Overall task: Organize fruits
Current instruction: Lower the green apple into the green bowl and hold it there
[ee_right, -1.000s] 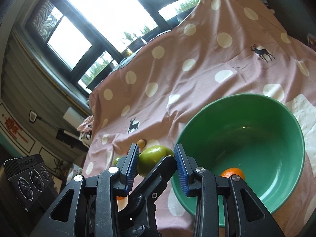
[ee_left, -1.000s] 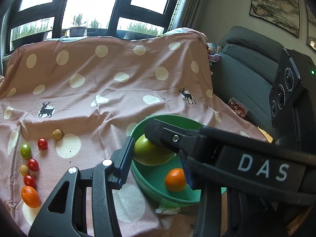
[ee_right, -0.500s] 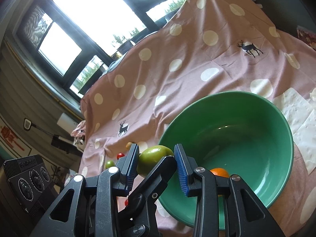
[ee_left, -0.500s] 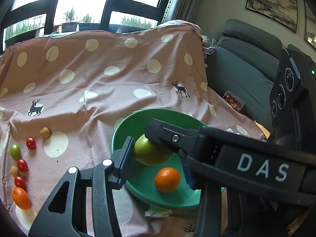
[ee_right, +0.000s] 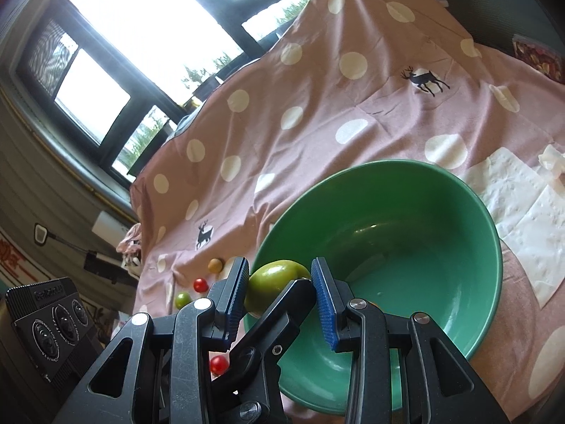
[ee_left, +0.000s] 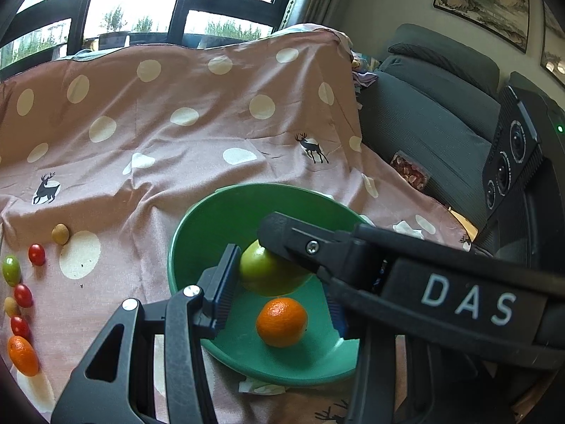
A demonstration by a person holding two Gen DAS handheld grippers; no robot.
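Note:
A green bowl (ee_left: 197,233) sits on the pink spotted cloth and also shows in the right wrist view (ee_right: 416,212). An orange (ee_left: 281,321) lies in it. My left gripper (ee_left: 279,296) is shut on a green apple (ee_left: 268,272) and holds it over the bowl's inside. The apple also shows in the right wrist view (ee_right: 275,279), between my right gripper's pads. My right gripper (ee_right: 279,296) is open, its jaws on either side of the apple and the left gripper's finger.
Several small fruits lie at the cloth's left: red tomatoes (ee_left: 36,254), a green one (ee_left: 11,270), a small orange (ee_left: 23,355), a tan one (ee_left: 60,234). White napkins (ee_right: 529,212) lie right of the bowl. A grey sofa (ee_left: 441,134) stands at the right.
Both grippers have moved to the right with the green apple, from the bowl's left rim to over its inside. The apple stays held.

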